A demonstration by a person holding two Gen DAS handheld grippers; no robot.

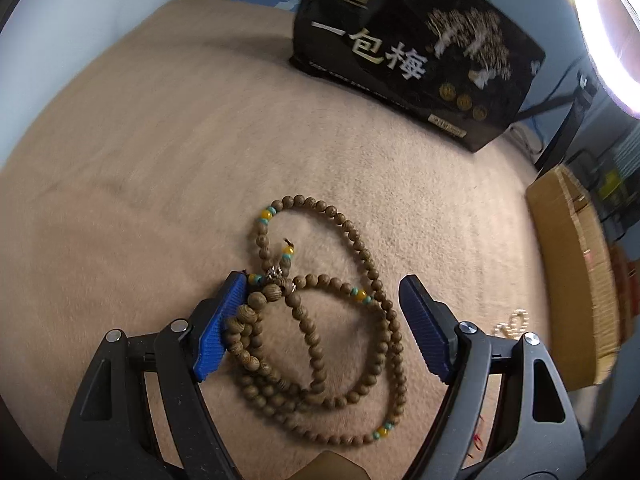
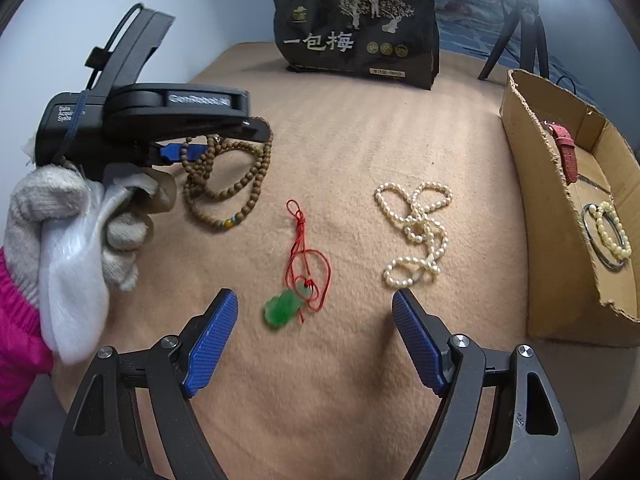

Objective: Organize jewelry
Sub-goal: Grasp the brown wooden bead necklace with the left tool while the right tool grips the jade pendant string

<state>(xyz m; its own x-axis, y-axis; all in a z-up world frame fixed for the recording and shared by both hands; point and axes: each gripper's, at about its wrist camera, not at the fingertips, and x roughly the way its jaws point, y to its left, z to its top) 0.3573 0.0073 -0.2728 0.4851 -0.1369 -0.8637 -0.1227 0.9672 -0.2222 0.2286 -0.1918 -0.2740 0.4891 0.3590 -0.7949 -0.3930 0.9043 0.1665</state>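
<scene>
The left tongs (image 1: 320,320) stand wide open over a wooden bead string (image 1: 320,360) coiled on a tan blanket (image 1: 160,160). The string's thicker beads lie against the inner face of the left blue pad (image 1: 224,328), while the right pad stands clear of the loops, so nothing is gripped. From the right wrist view, a white-gloved hand (image 2: 72,220) with a pink sleeve (image 2: 16,312) holds that tool low over the same beads.

The right tongs (image 2: 314,332) hang wide open too, holding nothing. Just ahead of them, nearer the left pad, lies a green pendant (image 2: 282,306) on a red cord (image 2: 308,256), its loops trailing away across the blanket. A pearl strand (image 2: 418,232) lies tangled to the right of the cord, near the tip of the right pad but apart from it.

A cardboard box (image 2: 536,216) sits at the right edge of the blanket. Inside it are a red strap (image 2: 566,152), a pale bead bracelet (image 2: 612,232) and a dark bangle (image 2: 592,240), the bracelet resting across the bangle. A black bag (image 2: 356,28) with white characters stands upright at the far end, a black tripod (image 2: 524,28) to its right.
</scene>
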